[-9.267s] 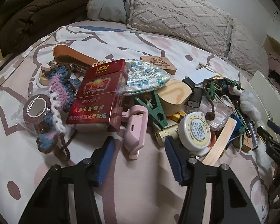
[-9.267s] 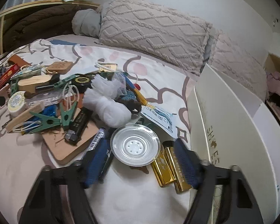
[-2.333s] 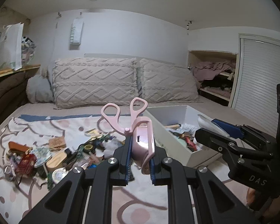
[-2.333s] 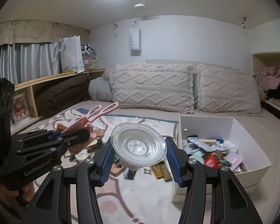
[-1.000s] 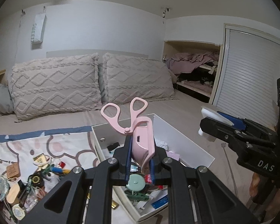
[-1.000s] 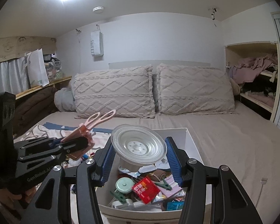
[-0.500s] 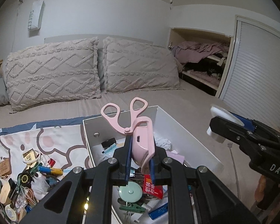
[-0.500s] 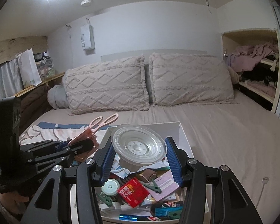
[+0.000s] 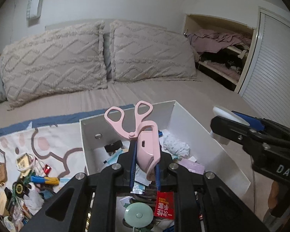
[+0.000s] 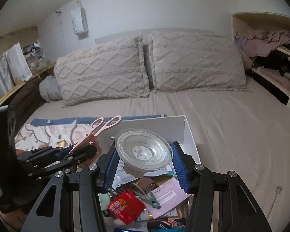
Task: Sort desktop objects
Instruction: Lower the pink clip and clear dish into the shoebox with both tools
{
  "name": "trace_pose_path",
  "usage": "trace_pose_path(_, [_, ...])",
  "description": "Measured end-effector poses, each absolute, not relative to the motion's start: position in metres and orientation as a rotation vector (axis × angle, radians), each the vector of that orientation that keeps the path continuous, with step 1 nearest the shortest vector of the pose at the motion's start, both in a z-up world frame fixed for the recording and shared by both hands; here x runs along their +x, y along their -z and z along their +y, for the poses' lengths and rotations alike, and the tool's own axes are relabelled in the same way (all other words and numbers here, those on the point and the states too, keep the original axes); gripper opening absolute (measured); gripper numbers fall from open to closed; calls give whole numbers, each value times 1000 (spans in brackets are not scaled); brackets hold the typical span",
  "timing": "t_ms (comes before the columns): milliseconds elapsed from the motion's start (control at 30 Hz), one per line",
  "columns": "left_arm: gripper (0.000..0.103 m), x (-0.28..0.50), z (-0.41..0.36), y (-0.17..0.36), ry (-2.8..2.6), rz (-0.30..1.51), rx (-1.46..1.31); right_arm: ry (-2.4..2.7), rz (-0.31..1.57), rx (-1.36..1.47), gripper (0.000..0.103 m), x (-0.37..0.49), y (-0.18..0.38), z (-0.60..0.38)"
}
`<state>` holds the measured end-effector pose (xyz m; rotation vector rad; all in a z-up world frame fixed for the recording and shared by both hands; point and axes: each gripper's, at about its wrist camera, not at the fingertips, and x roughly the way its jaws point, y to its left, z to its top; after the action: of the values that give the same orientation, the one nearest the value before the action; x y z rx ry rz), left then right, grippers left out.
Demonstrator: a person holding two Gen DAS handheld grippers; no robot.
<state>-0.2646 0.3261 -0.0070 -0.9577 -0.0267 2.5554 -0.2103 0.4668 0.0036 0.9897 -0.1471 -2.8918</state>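
Observation:
My left gripper (image 9: 145,162) is shut on a pink scissor-handled tool (image 9: 143,135) and holds it above the white box (image 9: 218,150). My right gripper (image 10: 144,158) is shut on a clear round suction cup (image 10: 144,150), also above the white box (image 10: 164,123). The box holds several small items, among them a red packet (image 10: 125,206), a green clip (image 10: 149,198) and a mint round case (image 9: 138,214). The left gripper with the pink tool (image 10: 104,127) shows at the left of the right wrist view. The right gripper (image 9: 239,129) shows at the right of the left wrist view.
A pile of unsorted small objects (image 9: 25,181) lies on the patterned sheet (image 9: 54,133) left of the box. Two knitted pillows (image 9: 98,58) stand at the head of the bed. A shelf of clothes (image 9: 218,44) and a white cable (image 10: 274,195) are to the right.
Both grippers have moved lower and nearer over the white box, each still holding its object. The box contents fill more of both views.

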Motion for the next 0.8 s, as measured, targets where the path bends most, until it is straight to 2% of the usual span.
trace_pose_path(467, [16,-288,341,36,-2541,-5,-1063,2855,-117,1249,54,-264,44,471])
trace_pose_path(567, [16,-297,335,40,-2519,-61,-1113,2850,-141,1298,54,-272,56,478])
trace_pose_path(800, [16,-310,331,45,-2540,-16,-1167,2822,-174,1381,54,-281,78,485])
